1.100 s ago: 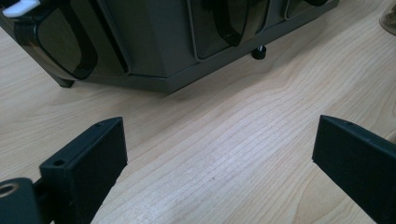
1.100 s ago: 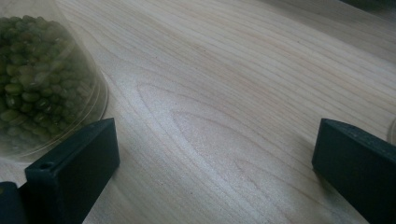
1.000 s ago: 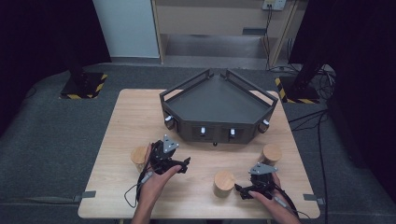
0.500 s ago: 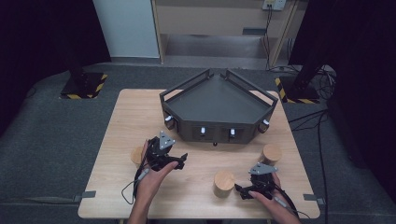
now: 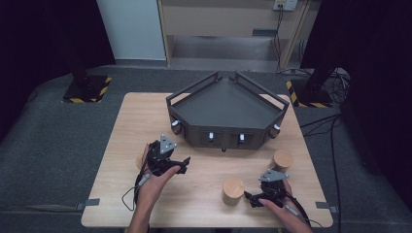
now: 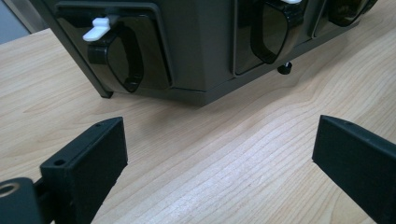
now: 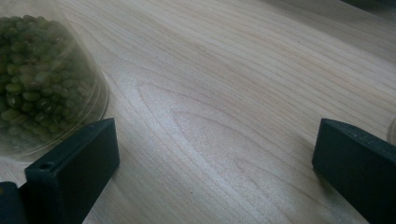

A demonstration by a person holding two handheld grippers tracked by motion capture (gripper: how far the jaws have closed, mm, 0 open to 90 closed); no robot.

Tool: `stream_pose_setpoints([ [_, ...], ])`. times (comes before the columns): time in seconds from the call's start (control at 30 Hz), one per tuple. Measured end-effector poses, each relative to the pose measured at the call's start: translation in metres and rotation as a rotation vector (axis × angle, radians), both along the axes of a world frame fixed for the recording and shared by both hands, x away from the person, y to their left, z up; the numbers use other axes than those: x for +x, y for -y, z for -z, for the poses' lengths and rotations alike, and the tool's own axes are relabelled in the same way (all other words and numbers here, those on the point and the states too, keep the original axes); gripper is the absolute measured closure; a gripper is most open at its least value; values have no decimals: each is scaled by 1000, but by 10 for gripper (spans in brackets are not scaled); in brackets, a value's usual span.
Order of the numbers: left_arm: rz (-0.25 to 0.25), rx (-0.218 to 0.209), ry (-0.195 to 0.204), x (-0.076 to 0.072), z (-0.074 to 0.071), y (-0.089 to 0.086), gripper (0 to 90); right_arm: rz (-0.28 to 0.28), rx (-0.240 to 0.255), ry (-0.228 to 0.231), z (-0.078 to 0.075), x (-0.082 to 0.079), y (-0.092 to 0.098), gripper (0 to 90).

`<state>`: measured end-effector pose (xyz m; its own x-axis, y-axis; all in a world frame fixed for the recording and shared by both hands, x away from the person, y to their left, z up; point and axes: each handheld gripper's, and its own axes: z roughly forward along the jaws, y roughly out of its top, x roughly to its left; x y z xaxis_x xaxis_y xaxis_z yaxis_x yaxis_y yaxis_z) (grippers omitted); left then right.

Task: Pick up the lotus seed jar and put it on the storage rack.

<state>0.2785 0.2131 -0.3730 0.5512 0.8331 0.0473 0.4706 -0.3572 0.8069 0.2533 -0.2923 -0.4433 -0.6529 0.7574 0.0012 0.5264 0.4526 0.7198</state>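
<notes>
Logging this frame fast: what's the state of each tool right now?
Left tool: open, holding nothing, over bare table.
Right tool: open, holding nothing, beside the jar of green beans.

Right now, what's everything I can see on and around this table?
Table: one, light wood, centre of the grey floor.
Tray: one, dark grey, angular, with white-tabbed dispensers on its front, at the table's far middle.
Jars: three, with wooden lids; one near the front middle, one at the right, one at the left half hidden behind the left gripper. The right gripper view shows a clear jar of green beans.
Stands: two, black bases with yellow-black stripes, on the floor at far left and far right.
Left gripper: black, jaws open, facing the tray.
Right gripper: black, jaws open, beside the middle jar.
</notes>
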Motion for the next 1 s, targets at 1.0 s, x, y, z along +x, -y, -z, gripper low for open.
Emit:
stream_pose_setpoints([
  [1.0,-68,-48,20,-8,6,-36,19,0,0,0,0,0,0,7],
])
